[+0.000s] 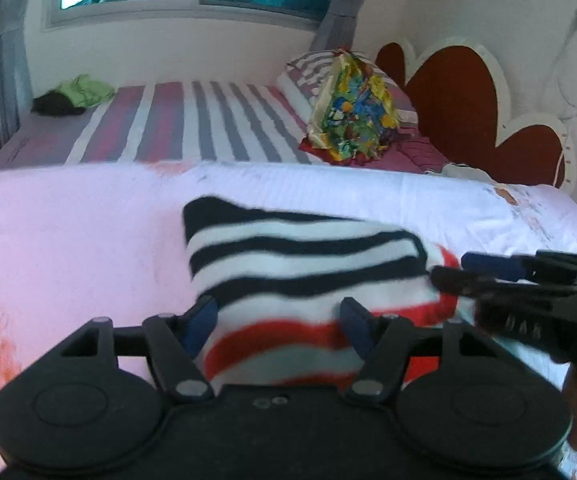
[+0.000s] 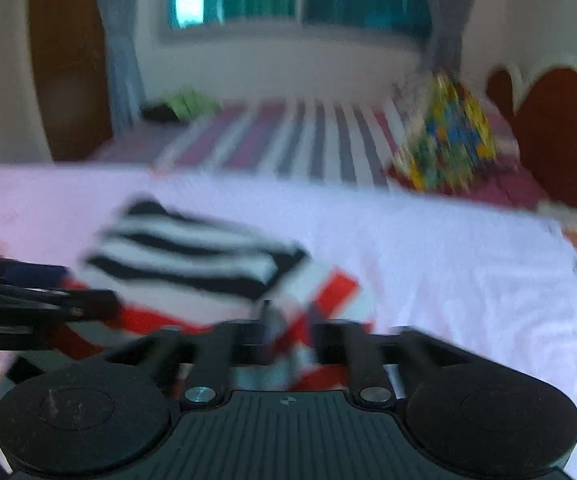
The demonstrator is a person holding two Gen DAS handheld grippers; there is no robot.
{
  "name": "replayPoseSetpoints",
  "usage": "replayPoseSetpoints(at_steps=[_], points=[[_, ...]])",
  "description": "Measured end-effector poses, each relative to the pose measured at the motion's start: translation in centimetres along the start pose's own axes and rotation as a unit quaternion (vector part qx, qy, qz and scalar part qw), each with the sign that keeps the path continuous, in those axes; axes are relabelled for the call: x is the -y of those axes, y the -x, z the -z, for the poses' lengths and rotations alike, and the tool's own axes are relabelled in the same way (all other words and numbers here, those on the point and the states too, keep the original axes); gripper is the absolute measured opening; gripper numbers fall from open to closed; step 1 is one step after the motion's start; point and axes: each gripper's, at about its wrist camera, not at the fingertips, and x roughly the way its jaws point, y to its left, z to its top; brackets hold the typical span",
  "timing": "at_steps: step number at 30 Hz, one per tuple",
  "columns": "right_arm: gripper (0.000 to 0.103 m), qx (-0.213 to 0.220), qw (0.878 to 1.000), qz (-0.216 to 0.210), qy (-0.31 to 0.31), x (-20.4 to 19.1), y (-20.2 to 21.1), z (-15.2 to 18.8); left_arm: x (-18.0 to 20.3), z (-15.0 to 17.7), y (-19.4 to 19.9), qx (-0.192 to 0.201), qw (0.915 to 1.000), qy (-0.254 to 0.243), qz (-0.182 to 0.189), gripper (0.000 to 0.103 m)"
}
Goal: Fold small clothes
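Note:
A small striped garment (image 1: 300, 276), black-and-white on top and red-and-white below, lies folded over on the white and pink sheet (image 1: 68, 240). My left gripper (image 1: 276, 320) is open, its blue pads either side of the garment's near edge. My right gripper shows in the left wrist view (image 1: 448, 272) at the garment's right edge, fingers close together. In the blurred right wrist view the right gripper (image 2: 288, 340) has its fingers fairly close with red-and-white cloth (image 2: 320, 304) between them; the grip itself is too blurred to judge. The left gripper (image 2: 68, 296) enters there from the left.
Behind the sheet lies a striped bed cover (image 1: 192, 128) with a colourful bag (image 1: 352, 112) at the right, a striped pillow (image 1: 312, 68), and green and dark clothes (image 1: 76, 96) at the far left. A red heart-shaped headboard (image 1: 456, 96) stands at the right.

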Motion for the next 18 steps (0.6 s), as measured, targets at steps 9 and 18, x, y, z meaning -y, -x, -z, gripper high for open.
replayPoseSetpoints(at_steps=[9,18], points=[[0.031,-0.019,1.0,-0.024,0.008,-0.1,1.5,0.3,1.3,0.6,1.3,-0.016,0.998,-0.059,-0.015,0.063],[0.029,-0.024,0.997,-0.038,0.066,-3.1,5.7,8.3,-0.3,8.0,5.5,-0.039,0.9988,0.002,0.029,0.074]])
